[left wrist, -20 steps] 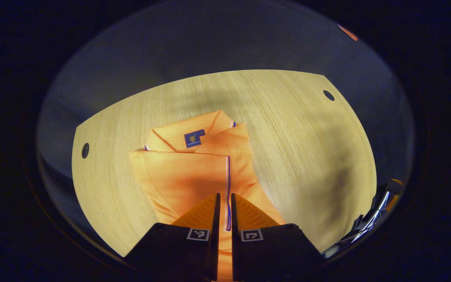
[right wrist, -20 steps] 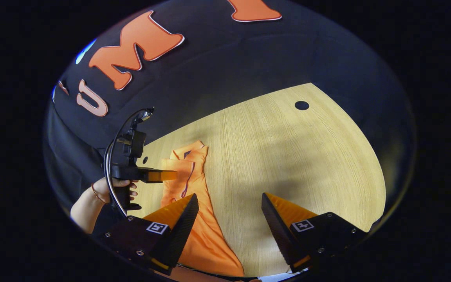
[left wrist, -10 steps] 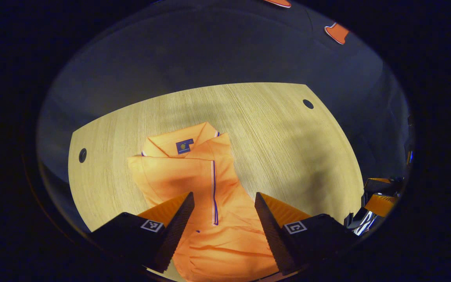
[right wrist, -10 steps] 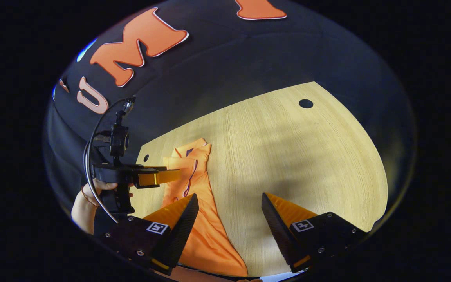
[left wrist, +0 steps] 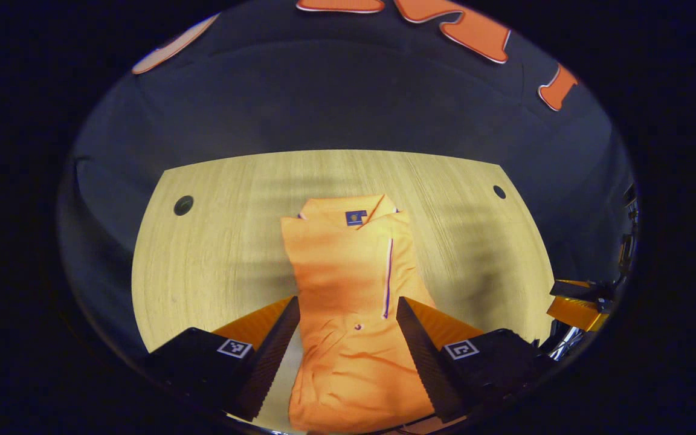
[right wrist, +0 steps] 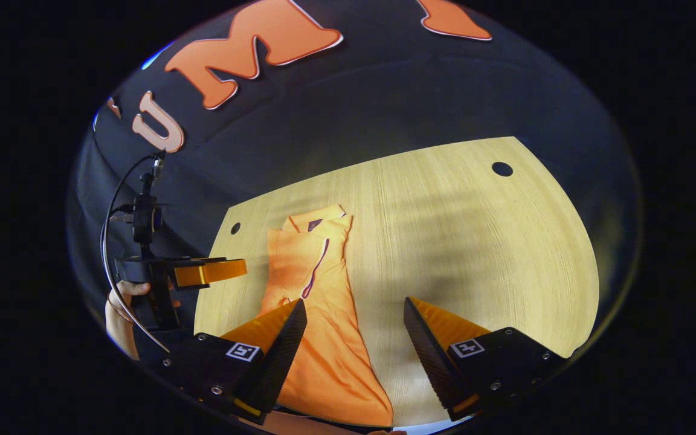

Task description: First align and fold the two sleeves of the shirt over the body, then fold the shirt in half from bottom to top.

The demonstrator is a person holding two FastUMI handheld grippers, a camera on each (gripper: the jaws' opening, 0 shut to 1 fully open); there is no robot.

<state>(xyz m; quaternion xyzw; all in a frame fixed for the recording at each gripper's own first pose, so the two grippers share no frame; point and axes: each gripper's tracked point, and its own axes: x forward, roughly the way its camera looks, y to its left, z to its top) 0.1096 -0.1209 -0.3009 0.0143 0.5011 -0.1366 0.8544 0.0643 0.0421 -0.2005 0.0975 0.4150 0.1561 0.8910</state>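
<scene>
Pale wooden tabletop [left wrist: 227,241], orange shirt [left wrist: 348,302] lying lengthwise, sleeves folded over body, collar toward far edge, left gripper [left wrist: 346,302] spread wide and empty, right gripper [right wrist: 354,305] likewise.

Dim booth, table [left wrist: 221,241] lit from above, soft banded shadows lay across its wood, sharp centre, strong fisheye bending at edges.

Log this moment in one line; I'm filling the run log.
stage: sleeves folded, bottom fold pending | orange polo shirt: flat on light wooden table | left tool: open, above shirt | right tool: open, empty
</scene>
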